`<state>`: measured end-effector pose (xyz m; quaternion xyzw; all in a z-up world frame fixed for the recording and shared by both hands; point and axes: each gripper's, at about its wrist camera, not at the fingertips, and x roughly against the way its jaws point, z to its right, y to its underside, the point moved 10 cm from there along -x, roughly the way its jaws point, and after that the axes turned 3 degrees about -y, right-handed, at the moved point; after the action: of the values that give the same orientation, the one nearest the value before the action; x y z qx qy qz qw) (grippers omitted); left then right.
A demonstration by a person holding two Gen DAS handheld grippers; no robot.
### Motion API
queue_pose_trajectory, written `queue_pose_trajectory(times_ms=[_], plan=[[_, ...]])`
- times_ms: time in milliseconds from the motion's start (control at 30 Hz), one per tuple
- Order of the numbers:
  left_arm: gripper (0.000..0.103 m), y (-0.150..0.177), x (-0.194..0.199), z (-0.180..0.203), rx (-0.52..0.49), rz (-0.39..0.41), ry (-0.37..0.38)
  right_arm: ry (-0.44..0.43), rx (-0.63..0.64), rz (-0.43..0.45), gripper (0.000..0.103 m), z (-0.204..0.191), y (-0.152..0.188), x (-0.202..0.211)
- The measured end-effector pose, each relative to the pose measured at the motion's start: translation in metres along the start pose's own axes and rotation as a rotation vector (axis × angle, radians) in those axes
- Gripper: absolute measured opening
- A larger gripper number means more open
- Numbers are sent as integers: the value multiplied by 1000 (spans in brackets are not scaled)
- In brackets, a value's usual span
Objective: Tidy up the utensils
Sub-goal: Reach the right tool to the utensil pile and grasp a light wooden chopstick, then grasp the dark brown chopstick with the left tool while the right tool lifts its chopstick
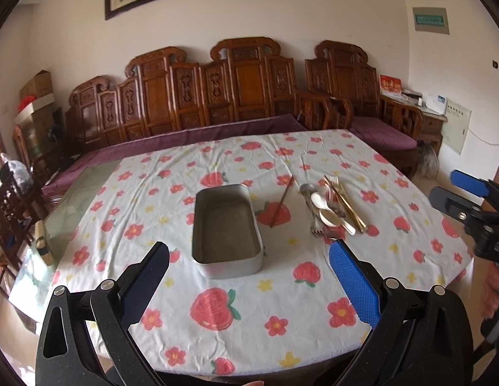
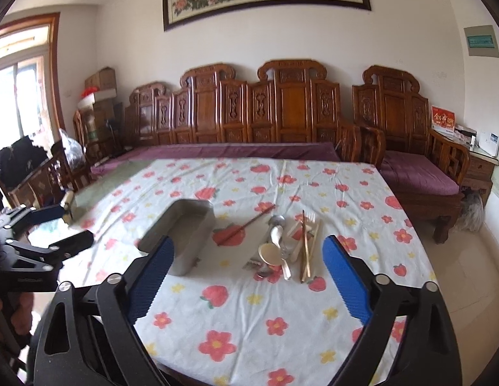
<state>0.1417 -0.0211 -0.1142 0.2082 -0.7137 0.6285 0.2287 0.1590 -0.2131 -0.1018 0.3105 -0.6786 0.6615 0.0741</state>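
Note:
An empty grey metal tin (image 1: 226,229) stands mid-table on the flowered cloth; it also shows in the right wrist view (image 2: 185,234). To its right lies a single brown chopstick (image 1: 281,202) (image 2: 246,224). Further right is a heap of utensils (image 1: 333,209) (image 2: 291,244): spoons, forks, gold chopsticks. My left gripper (image 1: 249,263) is open and empty, above the table's near side, just short of the tin. My right gripper (image 2: 248,257) is open and empty, above the near edge facing the heap; it also shows at the right edge of the left wrist view (image 1: 455,193).
The flowered tablecloth (image 1: 236,328) leaves a glass table strip (image 1: 69,212) bare at the left, with a small wooden object (image 1: 43,244) on it. A carved wooden sofa (image 1: 236,96) stands behind the table. The left gripper shows at the left of the right wrist view (image 2: 66,228).

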Motion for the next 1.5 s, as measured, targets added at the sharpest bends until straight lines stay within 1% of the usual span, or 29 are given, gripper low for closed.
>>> queue_pose_trajectory(times_ms=[33, 100, 233, 300, 367, 400, 433, 600, 667, 800, 867, 1000, 1167, 1267, 1333, 1400, 1433, 1467, 1500], plan=[[97, 0, -3, 2, -2, -3, 4, 0, 8, -19, 85, 6, 2, -9], [97, 1, -12, 6, -4, -14, 25, 4, 12, -48, 82, 18, 6, -21], [97, 3, -29, 18, -6, -40, 64, 7, 22, -76, 75, 35, 10, -43], [97, 5, -38, 24, 0, -52, 98, 6, 25, -93, 72, 43, 12, -57], [97, 5, -47, 32, -1, -64, 119, 8, 32, -116, 65, 52, 17, -74], [97, 6, -51, 35, -3, -68, 127, 9, 29, -133, 64, 57, 21, -83], [97, 6, -56, 38, -7, -73, 133, 5, 25, -147, 61, 61, 24, -90], [97, 6, -74, 48, -25, -81, 145, -14, 3, -219, 49, 80, 44, -128], [97, 7, -79, 52, -30, -86, 152, -26, -15, -253, 40, 89, 54, -143], [97, 6, -92, 59, -48, -95, 162, -51, -19, -304, 30, 94, 70, -168], [97, 6, -99, 62, -48, -106, 178, -45, -11, -322, 25, 95, 74, -176], [97, 5, -113, 68, -59, -117, 190, -15, 6, -372, 20, 106, 82, -202], [96, 4, -133, 73, -85, -141, 187, 8, -35, -424, 17, 120, 90, -226], [96, 4, -145, 76, -89, -159, 199, -2, -61, -448, 17, 122, 99, -233], [96, 3, -150, 77, -92, -162, 207, 10, -62, -466, 15, 123, 107, -237], [96, 1, -155, 78, -98, -167, 212, 0, -73, -460, 14, 123, 109, -237], [96, 1, -158, 78, -99, -169, 212, 0, -77, -460, 13, 123, 109, -237], [96, 0, -160, 79, -102, -173, 210, -4, -80, -459, 7, 123, 108, -237], [96, -1, -164, 79, -103, -178, 209, 0, -76, -460, 7, 122, 108, -236]])
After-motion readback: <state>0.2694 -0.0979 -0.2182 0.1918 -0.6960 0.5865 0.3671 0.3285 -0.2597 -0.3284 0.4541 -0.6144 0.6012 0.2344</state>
